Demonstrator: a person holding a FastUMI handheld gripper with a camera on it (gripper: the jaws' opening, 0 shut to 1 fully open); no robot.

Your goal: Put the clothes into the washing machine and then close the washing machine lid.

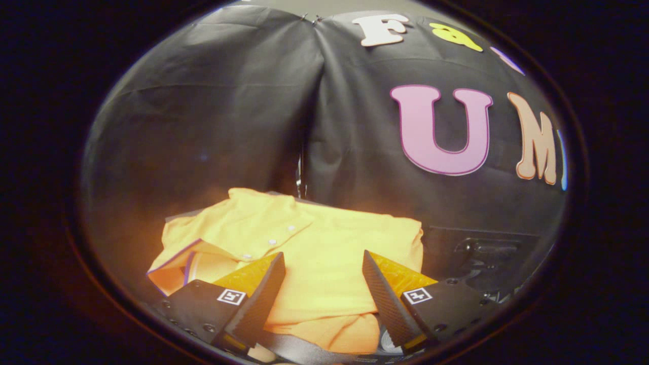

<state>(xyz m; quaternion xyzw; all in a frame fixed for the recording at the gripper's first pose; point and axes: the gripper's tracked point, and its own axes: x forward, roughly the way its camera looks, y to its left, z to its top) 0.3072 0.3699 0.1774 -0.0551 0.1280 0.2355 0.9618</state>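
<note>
A: Gripper [323, 256] status?

B: Fingers spread wide, a broad gap between them. Nothing clamped. Both tips sit over the shirt [314, 253]; I can't tell if they touch the cloth or hang just above it.

A: Where's the garment?

B: Orange-yellow polo shirt, lying spread out and a bit rumpled, between the fingers and running on ahead of them. Left finger [263, 289] overlaps the part beside the collar, right finger [383, 294] overlaps the shirt's right half.

A: Left to right, what else?

B: Far left is dim, with an orange glow on the black cloth wall [213, 116]. Then the shirt's collar [175, 266], folded open with a thin dark trim along its edge. Next the button placket [274, 238], small pale buttons in a slanted row. Then the plain body of the shirt. Right of the shirt, a dark box-like thing [481, 253] with some raised part on its face; too dark to say what it is. The wall stands behind all of it, with a vertical seam above the shirt.

A: Anything blocking?

B: Nothing lies between the fingers and the shirt. A dark strip [304, 350] crosses below the shirt's near edge, between the finger bases.

A: Readable text?

B: Square black-and-white marker tags [231, 296] on each finger base; no words. No brand visible on the shirt.
</note>
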